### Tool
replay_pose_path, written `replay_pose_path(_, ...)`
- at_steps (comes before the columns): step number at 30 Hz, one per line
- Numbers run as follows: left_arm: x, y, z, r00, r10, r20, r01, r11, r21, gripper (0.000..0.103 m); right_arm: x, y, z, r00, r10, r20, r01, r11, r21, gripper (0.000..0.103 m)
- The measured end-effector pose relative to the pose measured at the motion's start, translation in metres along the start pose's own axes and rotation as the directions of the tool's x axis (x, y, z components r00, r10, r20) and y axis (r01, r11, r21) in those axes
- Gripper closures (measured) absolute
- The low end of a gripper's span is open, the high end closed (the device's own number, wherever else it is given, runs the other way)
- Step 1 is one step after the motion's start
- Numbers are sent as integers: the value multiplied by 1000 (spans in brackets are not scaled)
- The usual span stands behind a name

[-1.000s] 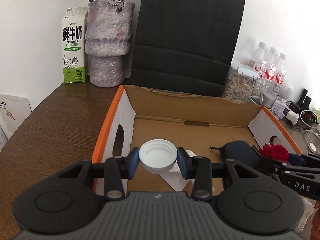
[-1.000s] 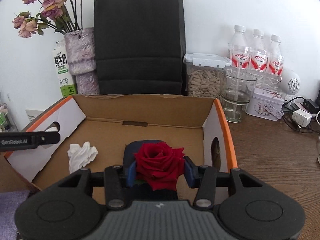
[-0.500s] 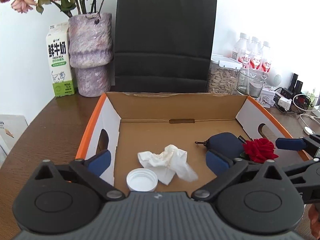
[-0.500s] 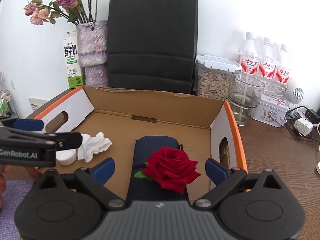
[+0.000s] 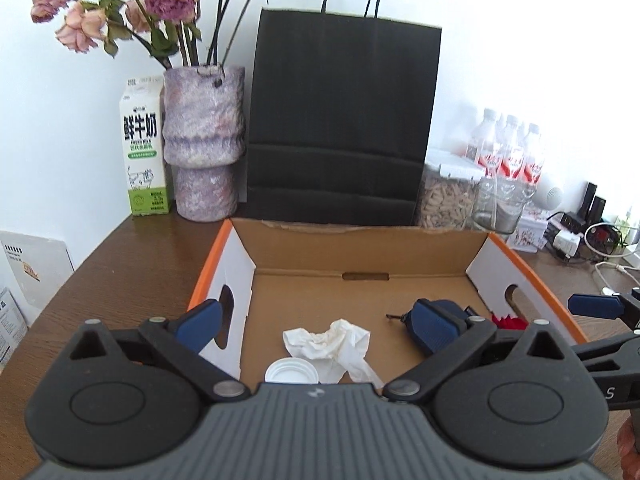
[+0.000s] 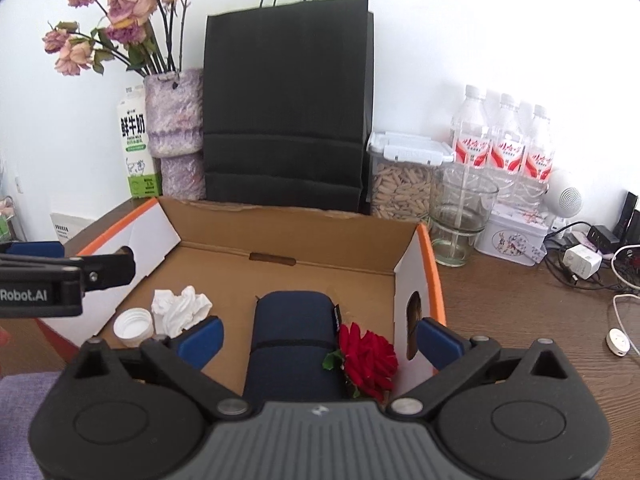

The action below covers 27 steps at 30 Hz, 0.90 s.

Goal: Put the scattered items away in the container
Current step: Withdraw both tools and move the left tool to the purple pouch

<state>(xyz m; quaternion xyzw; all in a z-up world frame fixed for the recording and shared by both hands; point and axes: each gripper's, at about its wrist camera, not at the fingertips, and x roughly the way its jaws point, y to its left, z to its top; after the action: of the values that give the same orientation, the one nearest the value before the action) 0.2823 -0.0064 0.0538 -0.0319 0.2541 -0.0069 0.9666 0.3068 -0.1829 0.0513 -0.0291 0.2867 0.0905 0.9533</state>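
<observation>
Fingers, left gripper [image 5: 316, 322]: spread wide, empty.
Fingers, right gripper [image 6: 320, 338]: jaws opening, nothing clamped.
Cardboard box [image 6: 280, 236]: frame centre, on worktop [image 5: 120, 264].
White cap [image 5: 291, 371]: lower edge cut off by gripper body.
Tissue [image 5: 332, 344]: beside cap.
Navy pouch [image 6: 294, 328]: near end hidden.
Red rose [image 6: 370, 358]: lower right, touching pouch; mostly hidden in left view.

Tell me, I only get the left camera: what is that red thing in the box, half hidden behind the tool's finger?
Observer: A red rose, lying in the box beside a dark blue pouch.
Operator: Touching the pouch?
Observer: Its petals seem to rest against the pouch's right edge.
Operator: Anything else I miss?
Observer: A purple cloth in front of the box's left corner.
</observation>
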Motion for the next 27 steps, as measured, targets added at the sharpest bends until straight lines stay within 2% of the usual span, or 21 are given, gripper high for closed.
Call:
replay_pose_path(11,-69,4,-10,994,-12,107,10,1000,17,0,-71,4,-11,993,13,113,-9,999,-40,0)
replay_pose_path(19,-108,18,-48,997,-4,80,2,1000,28,0,-105,5,-53,995,9,98,-5,999,-39,0)
replay_pose_path(27,-126,26,-87,1000,15,9,-15,999,47,0,-125,8,-99,999,5,43,-4,999,-40,0)
